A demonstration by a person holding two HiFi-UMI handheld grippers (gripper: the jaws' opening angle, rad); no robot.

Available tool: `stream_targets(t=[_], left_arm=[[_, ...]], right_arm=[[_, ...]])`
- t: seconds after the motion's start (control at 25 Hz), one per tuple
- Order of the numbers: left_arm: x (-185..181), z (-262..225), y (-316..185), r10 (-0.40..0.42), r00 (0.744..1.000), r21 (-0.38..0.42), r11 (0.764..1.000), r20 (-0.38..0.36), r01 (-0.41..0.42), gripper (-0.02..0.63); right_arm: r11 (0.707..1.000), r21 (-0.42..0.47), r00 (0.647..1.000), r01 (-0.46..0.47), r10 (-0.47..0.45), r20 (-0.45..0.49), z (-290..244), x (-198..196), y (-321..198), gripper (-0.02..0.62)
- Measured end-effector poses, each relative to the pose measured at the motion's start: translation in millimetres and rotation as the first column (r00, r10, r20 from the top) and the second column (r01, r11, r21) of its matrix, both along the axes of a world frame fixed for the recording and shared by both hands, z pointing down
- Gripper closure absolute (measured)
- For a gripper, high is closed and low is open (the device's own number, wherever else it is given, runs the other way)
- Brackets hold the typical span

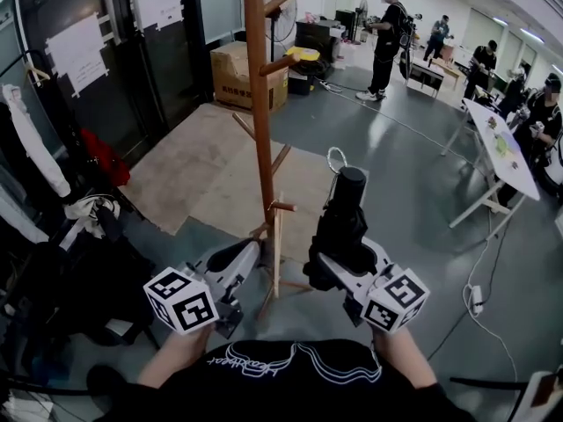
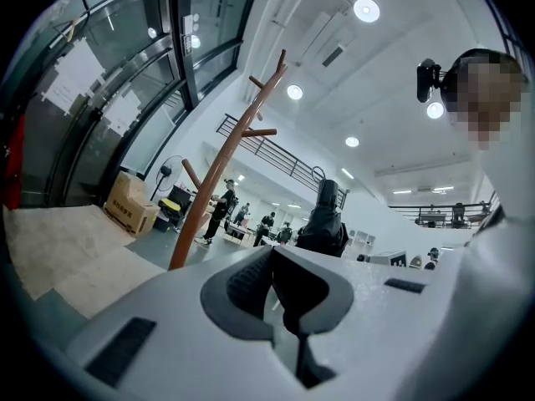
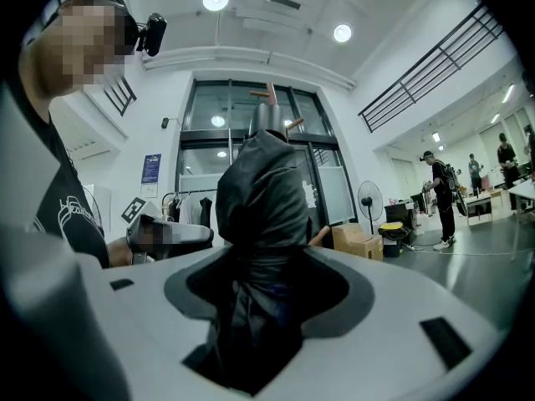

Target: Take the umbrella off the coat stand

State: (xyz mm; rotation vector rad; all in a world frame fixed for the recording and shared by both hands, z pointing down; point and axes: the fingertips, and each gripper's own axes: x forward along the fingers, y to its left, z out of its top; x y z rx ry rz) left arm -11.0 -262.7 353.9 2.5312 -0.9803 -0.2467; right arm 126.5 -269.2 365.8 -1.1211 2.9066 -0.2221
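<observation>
A folded black umbrella (image 1: 343, 222) stands upright between the jaws of my right gripper (image 1: 339, 258), handle end up with a thin wrist loop above it. It hangs clear of the brown wooden coat stand (image 1: 257, 104), just to that stand's right. In the right gripper view the umbrella (image 3: 263, 199) fills the gap of the right gripper (image 3: 263, 266), and both pads press on its fabric. My left gripper (image 1: 249, 251) is low beside the stand's foot, shut with nothing in it. In the left gripper view the left gripper (image 2: 273, 253) faces the coat stand (image 2: 226, 174) and the umbrella (image 2: 324, 220).
A cardboard box (image 1: 246, 73) and a standing fan (image 1: 281, 7) are behind the stand. Clothes (image 1: 35, 148) hang at the left by the glass wall. A white table (image 1: 501, 143) with several people around it stands at the right. A power strip (image 1: 478, 299) lies on the floor.
</observation>
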Motion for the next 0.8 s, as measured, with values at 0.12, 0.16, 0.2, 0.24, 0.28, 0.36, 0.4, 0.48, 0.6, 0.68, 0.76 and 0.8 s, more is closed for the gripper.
stream_targets(t=[0.12, 0.16, 0.2, 0.24, 0.28, 0.36, 0.4, 0.48, 0.6, 0.68, 0.76, 0.8], left_arm=[[3.1, 0.4, 5.1, -0.009, 1.000, -0.004, 1.000, 0.008, 0.009, 0.601], [3.9, 0.7, 6.6, -0.013, 1.000, -0.006, 1.000, 0.010, 0.013, 0.601], [4.5, 1.2, 7.7, -0.016, 1.000, -0.006, 1.000, 0.012, 0.016, 0.601], [5.0, 1.8, 8.4, -0.020, 1.000, -0.007, 1.000, 0.013, 0.020, 0.601], [5.6, 2.4, 8.8, -0.023, 1.000, -0.007, 1.000, 0.014, 0.023, 0.601], [7.6, 2.9, 9.4, -0.026, 1.000, -0.005, 1.000, 0.017, 0.026, 0.601], [8.6, 2.9, 9.4, -0.025, 1.000, -0.004, 1.000, 0.018, 0.025, 0.601], [9.6, 2.6, 8.5, -0.022, 1.000, -0.003, 1.000, 0.020, 0.022, 0.601], [6.9, 1.8, 4.4, -0.017, 1.000, -0.004, 1.000, 0.023, 0.017, 0.601], [2.9, 0.7, 0.7, -0.015, 1.000, -0.005, 1.000, 0.023, 0.016, 0.601], [-0.3, -0.5, -2.6, -0.013, 1.000, -0.007, 1.000, 0.020, 0.013, 0.601], [-1.7, -1.2, -4.2, -0.012, 1.000, -0.007, 1.000, 0.019, 0.012, 0.601]], right_arm=[[1.000, -0.003, 1.000, 0.015, -0.015, 0.007, 0.7, 1.8, 3.1, 0.350], [1.000, -0.003, 1.000, 0.020, -0.020, 0.009, 1.4, 2.2, 4.1, 0.350], [1.000, -0.003, 1.000, 0.024, -0.024, 0.010, 2.3, 2.3, 4.7, 0.350], [1.000, -0.004, 1.000, 0.028, -0.028, 0.012, 3.2, 2.4, 5.1, 0.350], [0.999, -0.003, 0.999, 0.032, -0.032, 0.014, 4.0, 2.6, 5.5, 0.350], [0.999, -0.001, 0.999, 0.039, -0.039, 0.016, 4.7, 3.3, 6.1, 0.350], [0.999, 0.000, 0.999, 0.041, -0.041, 0.016, 4.8, 3.7, 6.1, 0.350], [0.999, 0.000, 0.999, 0.040, -0.040, 0.013, 4.7, 4.1, 5.2, 0.350], [0.999, -0.003, 0.999, 0.036, -0.035, 0.013, 3.5, 1.8, 1.0, 0.350], [0.999, -0.004, 0.999, 0.034, -0.034, 0.012, 2.1, -2.1, -2.6, 0.350], [0.999, -0.004, 0.999, 0.033, -0.033, 0.011, 1.0, -5.6, -6.0, 0.350], [0.999, -0.004, 0.999, 0.032, -0.032, 0.010, 0.4, -7.2, -7.7, 0.350]])
